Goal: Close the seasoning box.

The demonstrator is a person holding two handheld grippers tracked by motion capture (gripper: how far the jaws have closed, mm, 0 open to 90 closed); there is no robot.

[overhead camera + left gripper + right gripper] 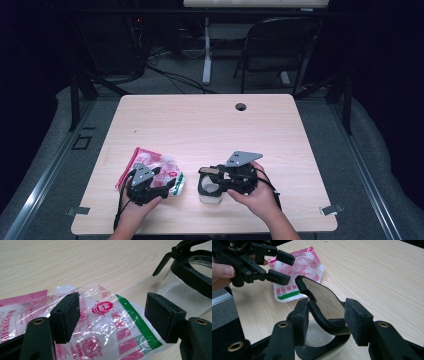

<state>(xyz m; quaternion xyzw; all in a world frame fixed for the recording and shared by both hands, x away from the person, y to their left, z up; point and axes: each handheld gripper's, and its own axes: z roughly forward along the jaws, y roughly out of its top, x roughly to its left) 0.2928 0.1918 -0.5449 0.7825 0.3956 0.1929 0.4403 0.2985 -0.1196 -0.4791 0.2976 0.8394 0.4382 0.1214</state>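
Dark room, light wood counter, folding chair behind at 12 o'clock. Two items near the front edge: pink-and-white plastic bag at about 7 o'clock, clear jar with black hinged lid just right of it at 6. Left tool is released, jaws spread wide, hovering over the bag's green-striped end; in the left gripper view the pads straddle the film without touching it, jar just beyond at 2 o'clock. Right tool sits at the jar's rim; in the right gripper view its jaws stand either side of the raised lid's hinge arm with a gap at the right pad, so released too, not clamped as far as I can tell. Lid is tipped up, jar mouth open. Step, my read: bag pickup pending while the jar is steadied, likely to get the contents into the jar. Next: drop the left tool, pinch the bag edge, lift without dragging it into the jar. Thin film, slip risk; jar could tip if the lid gets nudged.
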